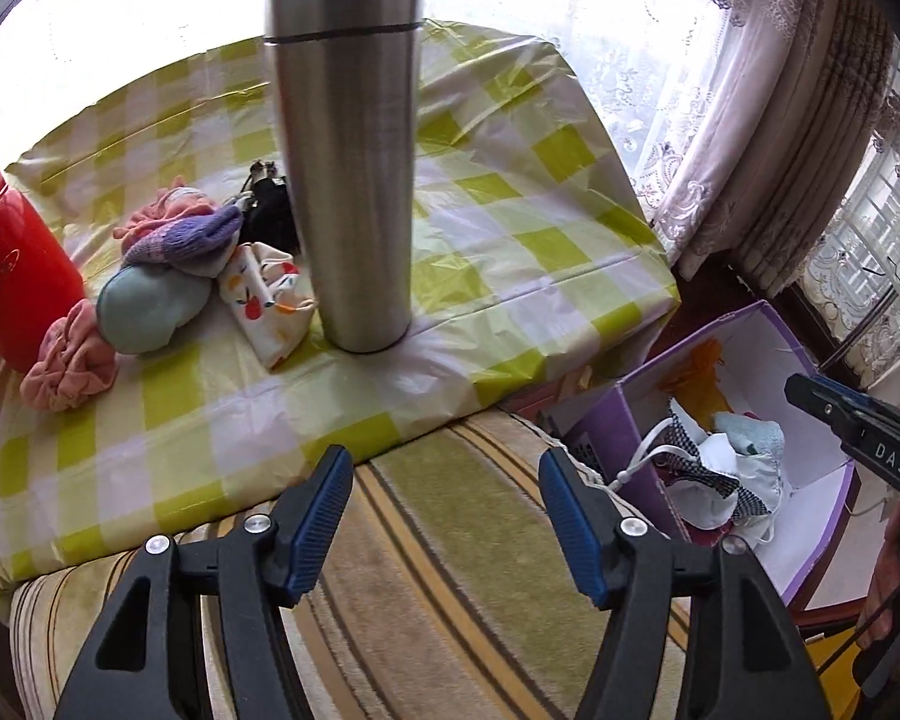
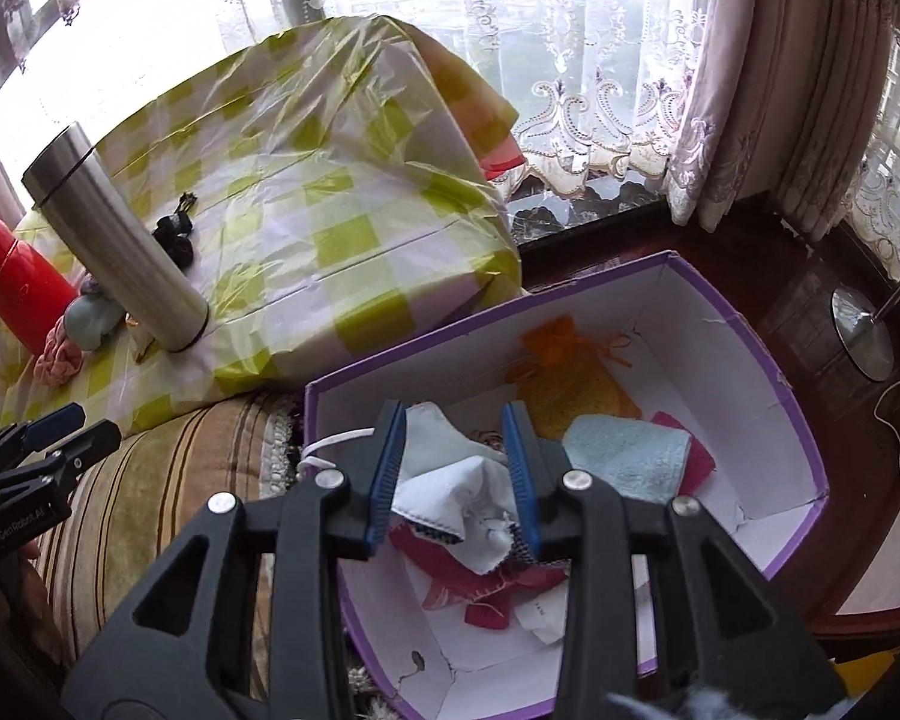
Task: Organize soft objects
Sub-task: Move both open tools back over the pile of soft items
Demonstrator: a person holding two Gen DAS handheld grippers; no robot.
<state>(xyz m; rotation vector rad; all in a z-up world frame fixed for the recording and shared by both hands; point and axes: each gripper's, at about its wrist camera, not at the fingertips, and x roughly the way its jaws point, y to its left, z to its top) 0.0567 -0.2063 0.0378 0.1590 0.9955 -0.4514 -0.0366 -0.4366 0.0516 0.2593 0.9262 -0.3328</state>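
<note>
Left gripper (image 1: 444,516): jaws stand apart with nothing between them, above a striped cushion (image 1: 450,540) at the near edge of the scene; released.

Right gripper (image 2: 456,474): jaws partly parted, over the purple box (image 2: 798,420). A white cloth (image 2: 450,498) lies between the blue pads. Whether the pads press on it cannot be told from the right wrist view; the cloth appears to rest on the pile beneath.

Box contents, near to far: pink fabric pieces (image 2: 480,588) under the white cloth, a light blue towel (image 2: 624,456) to the right with a pink item touching its far side, and an orange drawstring pouch (image 2: 570,372) against the far wall. A white cord (image 2: 330,444) hangs over the box's left wall. The box stands just right of the cushion.

Beyond the cushion, a table with a green-and-white checked cover (image 1: 510,252). A steel flask (image 1: 348,150) stands upright near its front edge. To the left of the flask, a cluster of soft items not yet boxed: a printed fabric pouch (image 1: 270,300) touching the flask's base, a pale blue soft item (image 1: 150,306), a purple knit piece (image 1: 186,234) resting on it, and a pink scrunchie (image 1: 72,360) nearest. A black item (image 1: 270,210) lies behind the cluster. A red container (image 1: 12,258) stands at far left, touching the scrunchie.

Lace curtains (image 1: 720,90) hang beyond the table.
</note>
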